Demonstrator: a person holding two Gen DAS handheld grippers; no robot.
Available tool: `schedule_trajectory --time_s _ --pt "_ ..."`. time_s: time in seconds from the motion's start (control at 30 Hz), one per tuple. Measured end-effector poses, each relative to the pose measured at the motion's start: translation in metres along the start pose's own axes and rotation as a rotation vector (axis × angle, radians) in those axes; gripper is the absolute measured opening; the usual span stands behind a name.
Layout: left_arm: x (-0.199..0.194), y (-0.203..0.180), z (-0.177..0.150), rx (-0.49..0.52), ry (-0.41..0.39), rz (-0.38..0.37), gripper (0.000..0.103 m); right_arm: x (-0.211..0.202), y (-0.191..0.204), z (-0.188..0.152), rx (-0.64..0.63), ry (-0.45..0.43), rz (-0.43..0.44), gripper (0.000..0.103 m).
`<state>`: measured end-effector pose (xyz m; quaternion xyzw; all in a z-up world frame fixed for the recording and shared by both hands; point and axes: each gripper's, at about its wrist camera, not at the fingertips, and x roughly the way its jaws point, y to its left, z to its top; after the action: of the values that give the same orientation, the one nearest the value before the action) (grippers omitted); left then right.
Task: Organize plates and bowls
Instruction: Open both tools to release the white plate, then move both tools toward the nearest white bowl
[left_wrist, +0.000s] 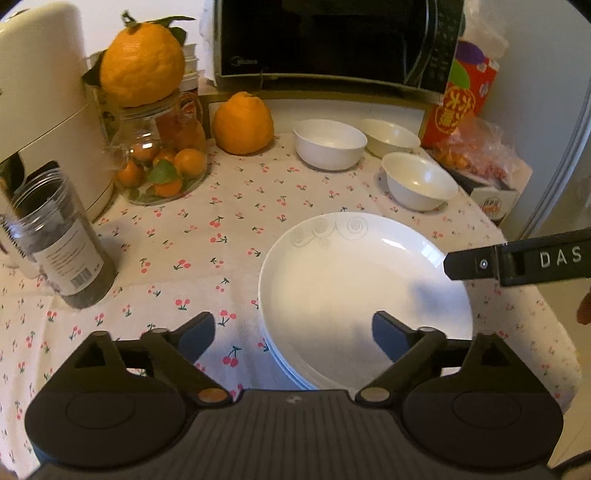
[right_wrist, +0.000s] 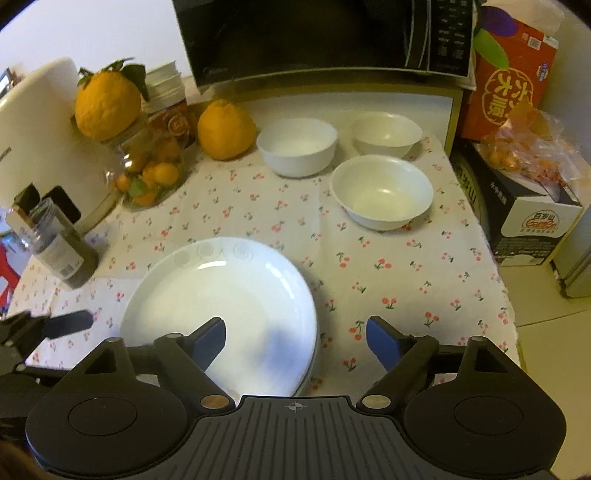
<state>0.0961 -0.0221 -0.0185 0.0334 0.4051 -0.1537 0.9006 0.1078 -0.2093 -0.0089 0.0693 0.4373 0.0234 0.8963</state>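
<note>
On the tablecloth (right_wrist: 406, 266): three white bowls (right_wrist: 382, 192), one stack of plates (right_wrist: 221, 295)

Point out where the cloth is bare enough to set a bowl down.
Bare cloth lies between the plate stack and the nearest bowl, running to the table's right edge. Another patch sits between the stack, the dark jar and the glass fruit jar. The back is crowded: two more bowls and a loose orange.

The right gripper (right_wrist: 295, 341) hangs wide open over the stack of plates (right_wrist: 221, 317) near the table's front edge; three bowls (right_wrist: 382, 194) sit toward the back.
</note>
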Motion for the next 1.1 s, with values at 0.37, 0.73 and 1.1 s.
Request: schedule_trajectory --time_s 0.37,0.73,1.1 --pt "-0.003 0.003 0.010 -0.006 0.001 0.055 0.102 -0.020 -0.004 0.014 0.062 -0.094 0.043 0.094" --pt "0.018 0.011 0.053 -0.065 -0.009 0.085 0.102 -0.015 -0.024 0.067 0.156 -0.126 0.022 0.096" --pt "0.073 0.010 0.112 -0.093 -0.066 0.122 0.102 0.037 -0.046 0.119 0.190 -0.174 0.079 0.096"
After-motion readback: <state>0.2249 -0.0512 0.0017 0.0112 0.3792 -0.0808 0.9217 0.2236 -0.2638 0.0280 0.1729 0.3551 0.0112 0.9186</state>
